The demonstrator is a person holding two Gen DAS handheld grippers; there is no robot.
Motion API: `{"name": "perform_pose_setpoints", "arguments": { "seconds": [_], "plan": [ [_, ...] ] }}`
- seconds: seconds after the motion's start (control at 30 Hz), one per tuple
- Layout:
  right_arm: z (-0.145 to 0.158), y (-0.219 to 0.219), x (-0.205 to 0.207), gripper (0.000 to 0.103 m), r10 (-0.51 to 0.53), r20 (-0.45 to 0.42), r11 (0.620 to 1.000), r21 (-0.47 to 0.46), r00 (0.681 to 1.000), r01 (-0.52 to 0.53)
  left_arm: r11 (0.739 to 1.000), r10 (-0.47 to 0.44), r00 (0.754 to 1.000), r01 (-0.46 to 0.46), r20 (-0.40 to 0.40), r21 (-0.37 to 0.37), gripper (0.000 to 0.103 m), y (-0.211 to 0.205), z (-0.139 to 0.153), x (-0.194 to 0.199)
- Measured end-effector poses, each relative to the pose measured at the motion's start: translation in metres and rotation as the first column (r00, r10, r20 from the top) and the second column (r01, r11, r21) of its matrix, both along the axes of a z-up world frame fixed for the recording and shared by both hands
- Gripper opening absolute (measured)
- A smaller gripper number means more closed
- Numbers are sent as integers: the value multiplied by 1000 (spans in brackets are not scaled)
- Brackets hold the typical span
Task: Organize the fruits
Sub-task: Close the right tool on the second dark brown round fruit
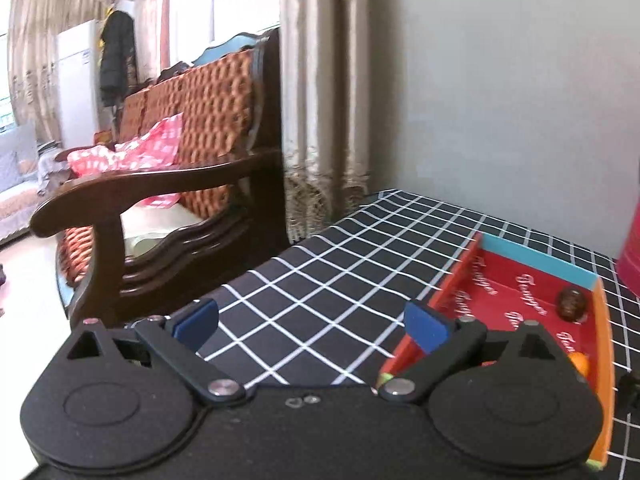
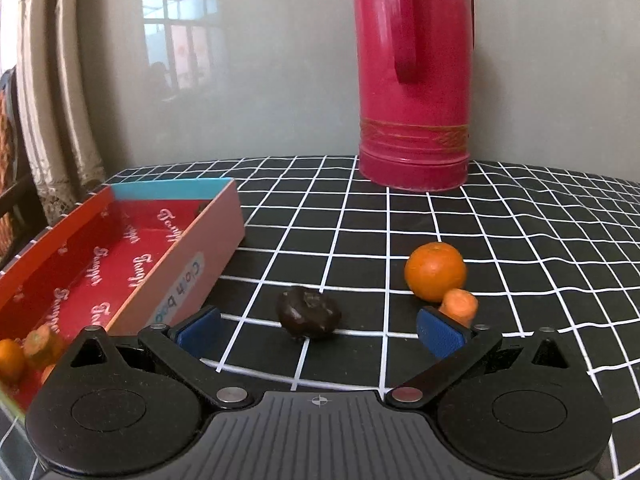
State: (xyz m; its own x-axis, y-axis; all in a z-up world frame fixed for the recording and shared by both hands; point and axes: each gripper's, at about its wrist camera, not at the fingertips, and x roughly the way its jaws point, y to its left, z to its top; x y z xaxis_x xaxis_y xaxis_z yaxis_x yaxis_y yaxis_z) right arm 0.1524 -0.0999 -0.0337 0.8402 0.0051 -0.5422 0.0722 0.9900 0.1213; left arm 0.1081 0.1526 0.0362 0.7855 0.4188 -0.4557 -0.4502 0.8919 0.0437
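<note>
A table under a black cloth with white grid lines fills the view. The right gripper is spread wide and grasps nothing; a dark, wrinkled fruit, maybe a chestnut, lies between its fingers. At 2 o'clock a carrot stub touches a round orange. At 10 o'clock lies the shallow red cardboard tray; at 1 o'clock, farther, stands a tall pink metal jug. The left gripper is likewise released.

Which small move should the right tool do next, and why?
Probably ease the right tool forward and close on the dark fruit: it lies on the checked tablecloth between the open jaws, outside the red tray.
</note>
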Motion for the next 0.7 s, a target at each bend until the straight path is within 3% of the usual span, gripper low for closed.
{"name": "perform_pose_setpoints", "arguments": {
  "seconds": [0.17, 0.2, 0.23, 0.27, 0.3, 0.57, 0.7],
  "plan": [
    [-3, -2, 12, 102, -39, -5, 999, 18, 999, 39, 999, 36, 999, -36, 2, -4, 93, 17, 1, -2],
    [-3, -2, 13, 99, -49, 1, 999, 17, 999, 49, 999, 42, 999, -42, 1, -5, 93, 19, 0, -2],
    [-3, -1, 15, 90, -59, 7, 998, 10, 998, 59, 999, 48, 999, -48, 0, -6, 93, 21, 1, -2],
    [-2, -1, 15, 61, -63, 8, 998, 3, 998, 63, 999, 52, 999, -52, -1, -7, 93, 23, 1, -3],
    [-4, 0, 19, 43, -58, -10, 998, -4, 998, 58, 998, 55, 998, -55, -2, -7, 93, 24, 1, -2],
    [-8, 4, 20, 39, -43, -42, 999, -12, 998, 42, 998, 64, 998, -64, -8, -4, 93, 27, 0, -2],
    [-3, 6, 15, 39, -34, -7, 999, -4, 999, 34, 998, 66, 998, -66, -6, -3, 93, 27, 0, -2]
  ]
}}
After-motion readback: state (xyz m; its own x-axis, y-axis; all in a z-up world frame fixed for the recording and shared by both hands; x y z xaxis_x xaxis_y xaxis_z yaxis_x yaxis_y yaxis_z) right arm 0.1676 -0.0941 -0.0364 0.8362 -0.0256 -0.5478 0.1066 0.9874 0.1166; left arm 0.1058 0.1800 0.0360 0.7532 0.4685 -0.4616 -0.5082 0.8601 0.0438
